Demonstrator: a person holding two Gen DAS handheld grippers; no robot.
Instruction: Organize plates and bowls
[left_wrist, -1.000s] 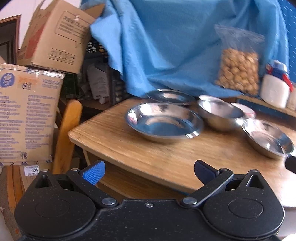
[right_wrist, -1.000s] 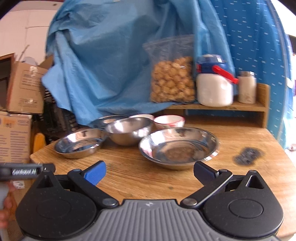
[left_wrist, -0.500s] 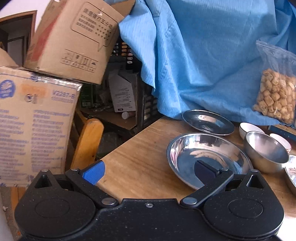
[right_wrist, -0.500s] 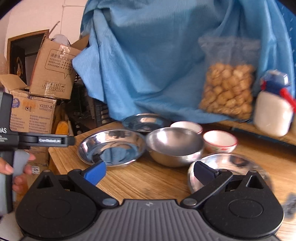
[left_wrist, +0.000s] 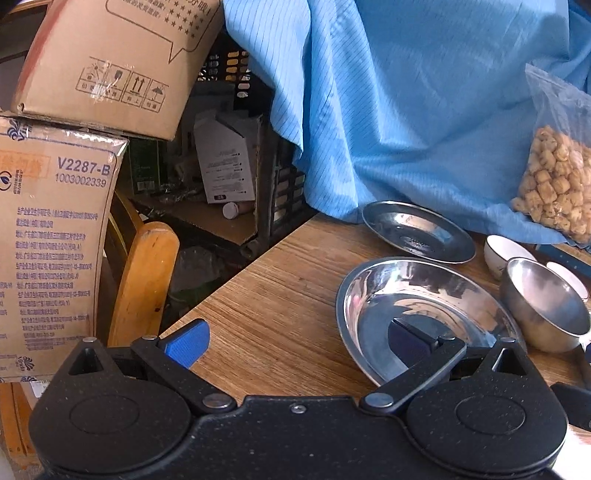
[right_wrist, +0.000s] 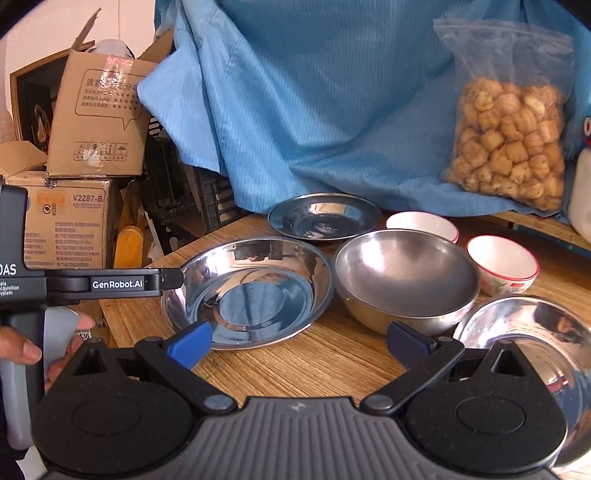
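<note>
- My left tool (left_wrist: 295, 341) and right tool (right_wrist: 297, 339) both gape wide — holding nothing.
- Nothing stacked yet — steel plates (right_wrist: 247, 291) and bowls (right_wrist: 406, 277) sit separately on the bench (right_wrist: 332, 365).

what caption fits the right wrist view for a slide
Open right gripper faces steel plates, a steel bowl and two white bowls on a wooden table.

On my table (right_wrist: 332, 365): three steel plates (right_wrist: 247, 291) (right_wrist: 325, 218) (right_wrist: 535, 332), one steel bowl (right_wrist: 406, 273), two white bowls (right_wrist: 502, 264) (right_wrist: 423, 223) (both red-rimmed), one bag of snacks (right_wrist: 509, 136). Beside it: two cardboard boxes (right_wrist: 99, 118) (right_wrist: 66, 229).
</note>
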